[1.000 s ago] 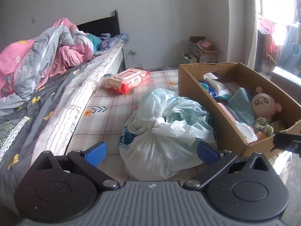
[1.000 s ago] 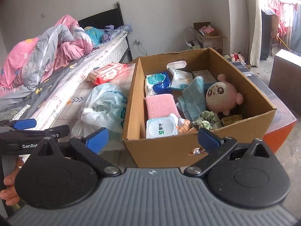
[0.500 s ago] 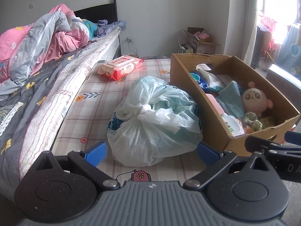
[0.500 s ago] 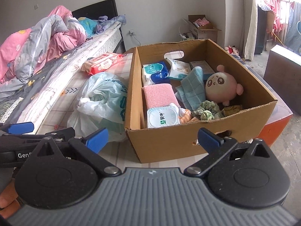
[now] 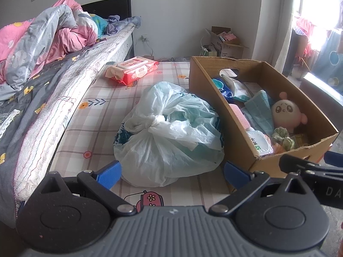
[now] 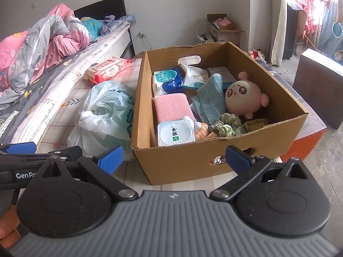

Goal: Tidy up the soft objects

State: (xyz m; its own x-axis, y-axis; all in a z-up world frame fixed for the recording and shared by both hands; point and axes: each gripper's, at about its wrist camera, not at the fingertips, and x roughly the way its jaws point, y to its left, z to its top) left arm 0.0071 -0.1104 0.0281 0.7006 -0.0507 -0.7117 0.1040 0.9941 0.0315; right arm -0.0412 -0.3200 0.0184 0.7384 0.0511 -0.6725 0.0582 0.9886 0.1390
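**Bag dead ahead of my left jaws, box ahead of my right**

I have both grippers low at the near edge of the checked mattress (image 5: 103,115), and neither holds anything. The left gripper (image 5: 172,171) has its jaws spread wide, and the knotted plastic bag (image 5: 169,132) sits straight ahead between the two blue tips, close but not touching them. The right gripper (image 6: 174,157) is just as wide and looks straight at the near wall of the cardboard box (image 6: 184,160).

The relation I care about: the bag lies just left of the box, pressed against its long side wall, and squarely in line with my left jaws. From the right wrist view the bag (image 6: 105,115) is off to the left, behind the left tool, so my left side is clearly the nearer one. The bag is a rounded heap with no strong long axis; its knot (image 5: 151,124) faces me, slightly left of centre and high, and I judge that the best thing to pinch.

The box already holds a pink plush (image 6: 242,95), a teal cloth (image 6: 209,100), a pink towel (image 6: 172,108) and wipe packs. A red wipes pack (image 5: 133,70) lies farther back on the mattress, well apart from the bag.

My guess is a short forward reach with the left, then a lift rightward over the box wall.
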